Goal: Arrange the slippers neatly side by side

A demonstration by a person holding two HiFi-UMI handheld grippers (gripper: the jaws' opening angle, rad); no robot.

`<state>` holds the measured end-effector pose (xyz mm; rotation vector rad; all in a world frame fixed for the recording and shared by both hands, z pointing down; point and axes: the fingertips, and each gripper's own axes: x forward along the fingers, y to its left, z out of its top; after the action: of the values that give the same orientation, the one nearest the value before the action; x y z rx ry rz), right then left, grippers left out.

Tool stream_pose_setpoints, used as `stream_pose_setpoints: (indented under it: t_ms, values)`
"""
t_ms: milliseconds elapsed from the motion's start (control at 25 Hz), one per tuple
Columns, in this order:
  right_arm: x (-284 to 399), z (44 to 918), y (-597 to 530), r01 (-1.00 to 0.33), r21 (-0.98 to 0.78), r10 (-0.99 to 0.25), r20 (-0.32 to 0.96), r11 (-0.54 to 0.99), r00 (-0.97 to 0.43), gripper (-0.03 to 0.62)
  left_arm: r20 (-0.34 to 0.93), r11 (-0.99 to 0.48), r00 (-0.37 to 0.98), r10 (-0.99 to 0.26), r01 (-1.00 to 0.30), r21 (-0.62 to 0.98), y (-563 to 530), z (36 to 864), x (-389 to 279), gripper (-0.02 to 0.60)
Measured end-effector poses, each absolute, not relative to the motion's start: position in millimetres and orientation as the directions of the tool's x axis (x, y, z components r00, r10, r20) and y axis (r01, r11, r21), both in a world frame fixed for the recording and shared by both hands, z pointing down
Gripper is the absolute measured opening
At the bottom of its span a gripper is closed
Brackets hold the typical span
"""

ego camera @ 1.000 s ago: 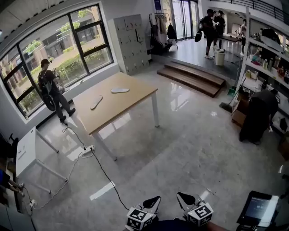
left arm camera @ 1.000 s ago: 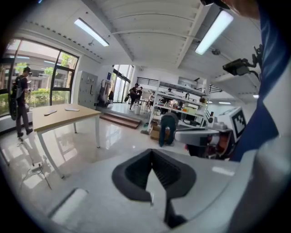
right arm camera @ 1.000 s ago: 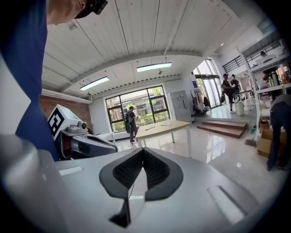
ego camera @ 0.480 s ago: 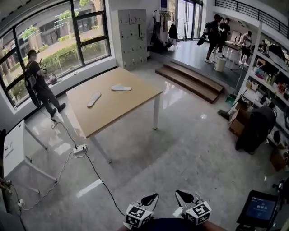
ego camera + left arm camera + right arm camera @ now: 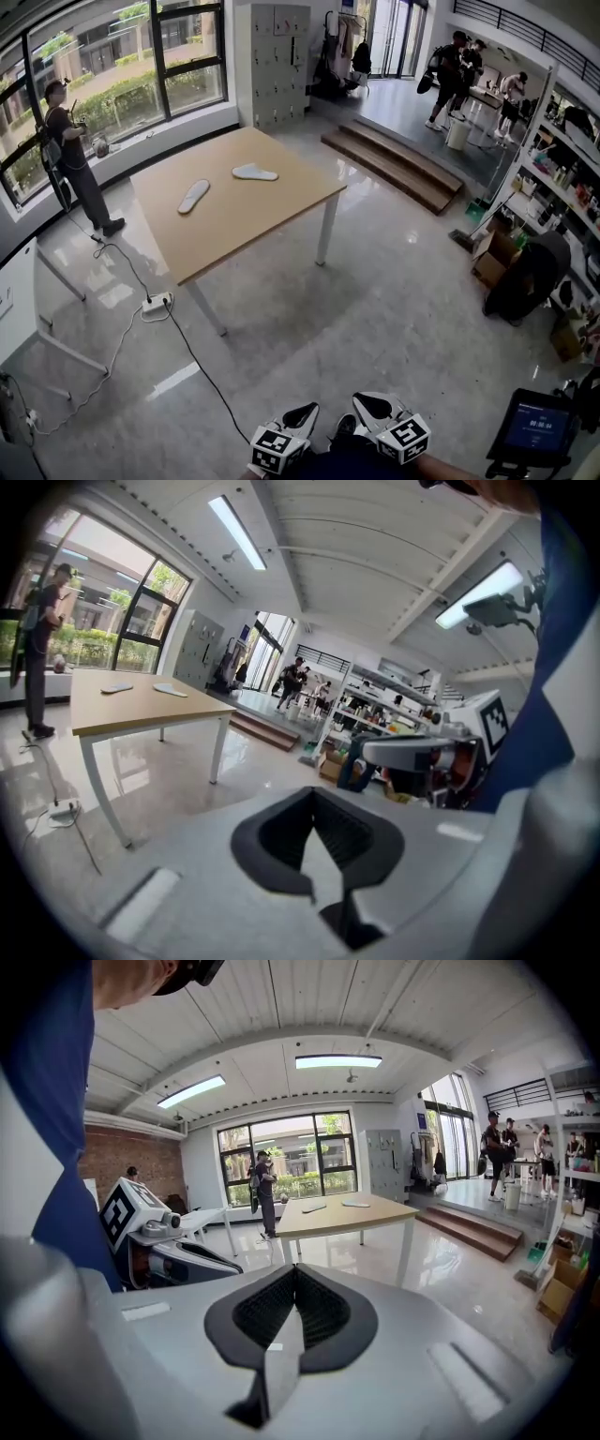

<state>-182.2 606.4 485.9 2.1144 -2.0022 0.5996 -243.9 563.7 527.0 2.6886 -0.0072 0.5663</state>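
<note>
Head view: one flat, pale-grey slipper (image 5: 194, 196) lies diagonally on the light wooden tabletop (image 5: 246, 225). The second slipper (image 5: 255, 172), of the same kind, rests apart from it and almost crosswise, so their long axes disagree. Both lie well ahead and to the left across the glossy grey floor (image 5: 375, 281). The left claw (image 5: 302, 415) and right claw (image 5: 372, 406) hang side by side, each fully closed on nothing. The left claw is judged marginally nearer.
</note>
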Motion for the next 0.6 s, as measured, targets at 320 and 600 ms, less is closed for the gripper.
stream_pose_setpoints:
  t_ms: [320, 600]
  values:
    - [-177, 500, 542, -0.978, -0.209, -0.917, 0.388, 0.013, -0.095, 0.011, 0.423, -0.912, 0.905, -0.052, -0.216, 0.35, 505, 537, -250, 0.003]
    - [-149, 504, 477, -0.971, -0.194, -0.909, 0.361, 0.142, -0.206, 0.011, 0.45, -0.887, 0.877, -0.167, -0.333, 0.319, 452, 531, -230, 0.004]
